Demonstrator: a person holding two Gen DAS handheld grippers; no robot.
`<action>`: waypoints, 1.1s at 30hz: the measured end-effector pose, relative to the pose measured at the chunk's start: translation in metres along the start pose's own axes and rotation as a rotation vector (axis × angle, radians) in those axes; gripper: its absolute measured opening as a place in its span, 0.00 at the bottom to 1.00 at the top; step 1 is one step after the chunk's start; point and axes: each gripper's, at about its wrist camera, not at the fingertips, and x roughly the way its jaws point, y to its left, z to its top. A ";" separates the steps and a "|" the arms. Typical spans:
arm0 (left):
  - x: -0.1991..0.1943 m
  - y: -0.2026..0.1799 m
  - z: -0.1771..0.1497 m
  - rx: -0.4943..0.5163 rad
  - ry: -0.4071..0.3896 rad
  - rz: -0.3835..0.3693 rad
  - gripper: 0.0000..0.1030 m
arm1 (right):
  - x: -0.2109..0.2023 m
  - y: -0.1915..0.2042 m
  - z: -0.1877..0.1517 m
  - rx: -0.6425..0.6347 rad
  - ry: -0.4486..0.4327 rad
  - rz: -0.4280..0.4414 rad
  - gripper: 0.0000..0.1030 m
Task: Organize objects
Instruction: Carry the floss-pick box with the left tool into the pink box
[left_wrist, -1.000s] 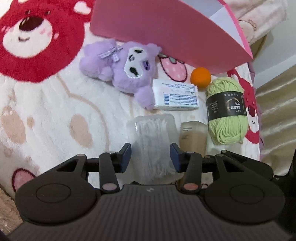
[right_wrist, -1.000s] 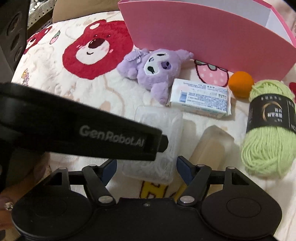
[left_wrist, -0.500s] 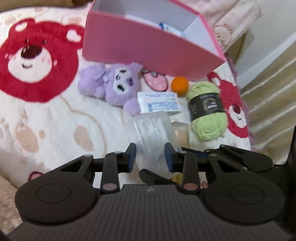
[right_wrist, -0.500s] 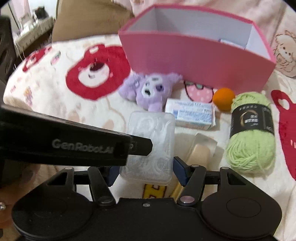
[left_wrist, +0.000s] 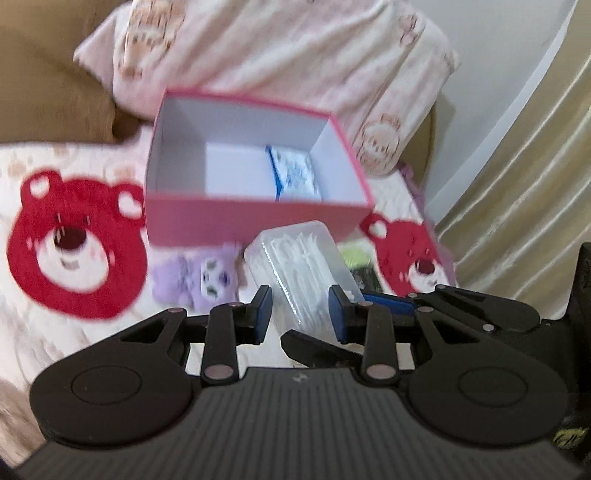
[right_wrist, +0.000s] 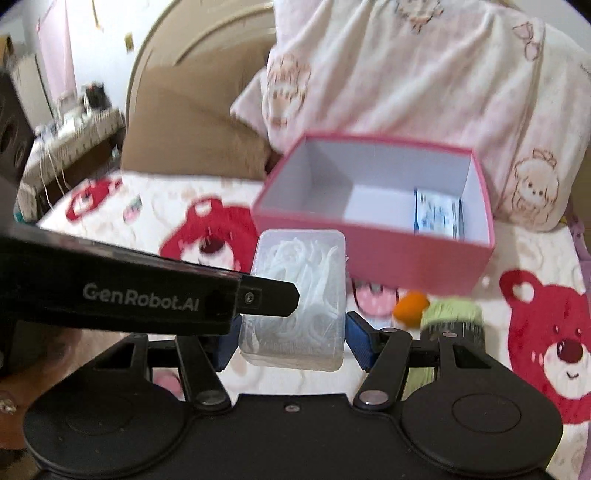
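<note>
Right wrist view: my right gripper (right_wrist: 291, 341) has both blue pads clamped on the clear plastic box of white floss picks (right_wrist: 297, 295), lifted off the bear-print blanket (right_wrist: 110, 221).
Left wrist view: left gripper (left_wrist: 300, 314) just narrowed, box (left_wrist: 303, 269) between the pads; can't tell if they're pressing.
Only here: purple plush toy (left_wrist: 203, 275).
Only on right cam: orange ball (right_wrist: 410, 304), green yarn skein (right_wrist: 452, 314).
Box spot: hanging just in front of the open pink cardboard box (left_wrist: 255, 221).

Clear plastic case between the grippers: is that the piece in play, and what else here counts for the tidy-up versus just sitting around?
In play:
clear plastic case, clamped by right gripper and left gripper
pink box
purple plush
orange ball
green yarn

Lying about:
bear blanket
pillow
</note>
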 end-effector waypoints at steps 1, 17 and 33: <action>-0.004 -0.002 0.006 0.009 -0.015 0.002 0.31 | -0.003 -0.002 0.008 0.001 -0.015 0.007 0.64; 0.072 0.002 0.139 0.044 0.045 0.039 0.30 | 0.063 -0.079 0.118 0.149 0.008 0.069 0.64; 0.246 0.061 0.182 -0.107 0.219 0.015 0.30 | 0.214 -0.149 0.146 0.177 0.242 -0.042 0.63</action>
